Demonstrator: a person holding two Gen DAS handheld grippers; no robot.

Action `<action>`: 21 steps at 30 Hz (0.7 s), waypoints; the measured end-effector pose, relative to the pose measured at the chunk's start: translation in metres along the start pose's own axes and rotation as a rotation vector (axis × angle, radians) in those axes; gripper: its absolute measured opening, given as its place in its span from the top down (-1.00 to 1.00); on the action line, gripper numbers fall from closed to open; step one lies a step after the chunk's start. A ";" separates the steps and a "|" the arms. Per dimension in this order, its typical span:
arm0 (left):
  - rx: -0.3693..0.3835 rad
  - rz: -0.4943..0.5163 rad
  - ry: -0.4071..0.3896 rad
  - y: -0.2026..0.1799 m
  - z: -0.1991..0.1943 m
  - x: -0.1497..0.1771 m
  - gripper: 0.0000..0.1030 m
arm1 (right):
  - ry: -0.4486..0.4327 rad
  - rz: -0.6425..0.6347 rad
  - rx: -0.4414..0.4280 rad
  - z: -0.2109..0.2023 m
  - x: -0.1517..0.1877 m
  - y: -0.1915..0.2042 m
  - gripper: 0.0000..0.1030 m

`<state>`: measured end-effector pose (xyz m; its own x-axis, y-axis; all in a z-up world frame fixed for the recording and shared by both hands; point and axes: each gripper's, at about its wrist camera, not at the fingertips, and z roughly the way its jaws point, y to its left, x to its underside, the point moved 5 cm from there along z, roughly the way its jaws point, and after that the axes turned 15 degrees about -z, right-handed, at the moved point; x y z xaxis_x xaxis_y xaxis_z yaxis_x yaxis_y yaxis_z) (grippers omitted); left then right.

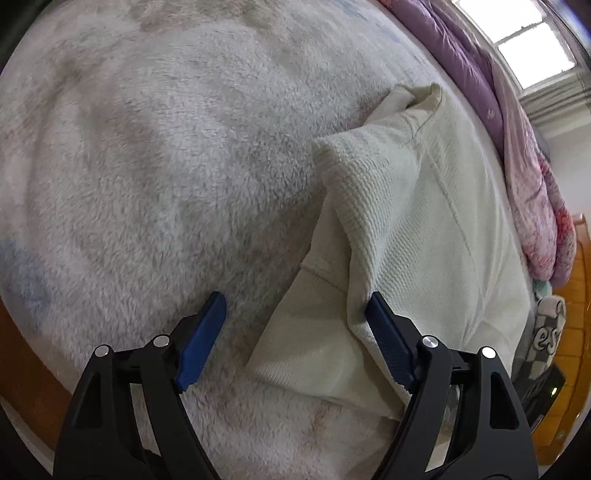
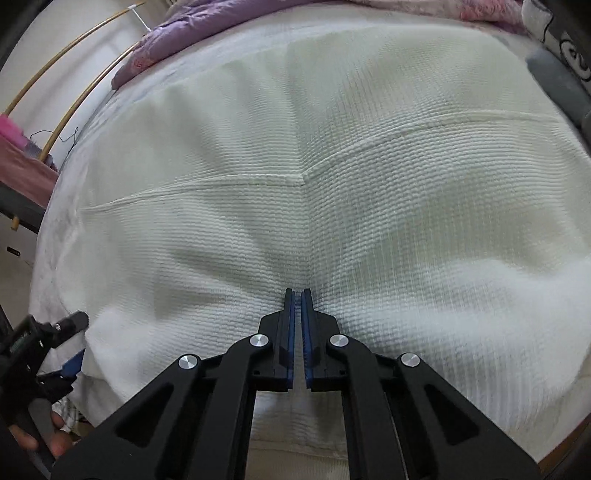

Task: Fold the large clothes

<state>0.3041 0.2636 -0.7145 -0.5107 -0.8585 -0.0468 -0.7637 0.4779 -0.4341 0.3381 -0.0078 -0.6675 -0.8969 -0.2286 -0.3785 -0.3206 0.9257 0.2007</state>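
A cream waffle-knit garment (image 1: 410, 221) lies folded on a fluffy white blanket (image 1: 166, 166). In the left wrist view my left gripper (image 1: 295, 306) is open, its blue pads wide apart, with the garment's near folded corner between and under the right pad (image 1: 388, 339). In the right wrist view the garment (image 2: 332, 166) fills the frame, with a seam running across it. My right gripper (image 2: 298, 295) is shut, pads nearly touching, its tips resting on the fabric; no cloth shows between the pads. The left gripper (image 2: 55, 350) shows at the garment's left edge.
A purple and pink quilt (image 1: 517, 155) is bunched along the far side of the bed (image 2: 192, 33). A window (image 1: 517, 40) is behind it. A checkered item (image 1: 546, 332) and orange floor (image 1: 576, 325) lie at the right. Curved bamboo rods (image 2: 74, 55) stand to the left.
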 end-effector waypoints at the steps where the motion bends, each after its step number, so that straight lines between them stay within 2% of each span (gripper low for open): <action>1: -0.001 0.000 0.003 0.002 -0.001 -0.002 -0.52 | 0.010 0.009 -0.012 0.000 -0.003 -0.003 0.94; 4: 0.021 -0.036 0.024 -0.003 -0.003 -0.003 -0.49 | 0.021 -0.012 -0.046 -0.007 -0.009 -0.003 0.91; 5: 0.031 -0.040 0.033 -0.005 -0.002 -0.005 -0.39 | 0.012 -0.015 -0.056 -0.011 -0.010 -0.005 0.91; 7: 0.052 -0.029 0.058 -0.012 0.000 -0.004 -0.36 | 0.000 -0.016 -0.082 -0.021 -0.010 -0.007 0.84; 9: 0.011 0.019 0.055 -0.015 0.005 -0.001 -0.19 | -0.016 -0.028 -0.105 -0.025 -0.010 -0.002 0.83; 10: 0.014 0.033 0.059 -0.017 0.006 0.000 0.06 | -0.023 -0.052 -0.120 -0.027 -0.010 0.003 0.81; 11: 0.041 0.028 0.074 -0.020 0.005 0.001 0.57 | -0.028 -0.078 -0.131 -0.029 -0.009 0.009 0.78; 12: 0.077 0.019 0.090 -0.024 0.001 0.001 0.71 | -0.031 -0.100 -0.138 -0.030 -0.008 0.014 0.67; 15: 0.109 0.010 0.092 -0.037 -0.017 -0.001 0.75 | -0.053 -0.177 -0.180 -0.036 -0.002 0.036 0.43; 17: 0.159 -0.008 0.107 -0.044 -0.030 -0.002 0.76 | -0.077 -0.221 -0.220 -0.041 -0.005 0.053 0.13; 18: 0.170 -0.011 0.117 -0.047 -0.035 -0.003 0.76 | -0.099 -0.251 -0.250 -0.047 -0.005 0.064 -0.15; 19: 0.186 -0.014 0.122 -0.050 -0.040 -0.003 0.76 | -0.119 -0.279 -0.267 -0.054 -0.001 0.072 -0.27; 21: 0.208 -0.010 0.130 -0.051 -0.048 -0.004 0.77 | -0.146 -0.358 -0.313 -0.063 -0.001 0.096 -0.31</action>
<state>0.3259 0.2512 -0.6488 -0.5604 -0.8253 0.0693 -0.6781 0.4092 -0.6105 0.2888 0.0622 -0.5912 -0.6686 -0.4504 -0.5917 -0.6970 0.6569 0.2876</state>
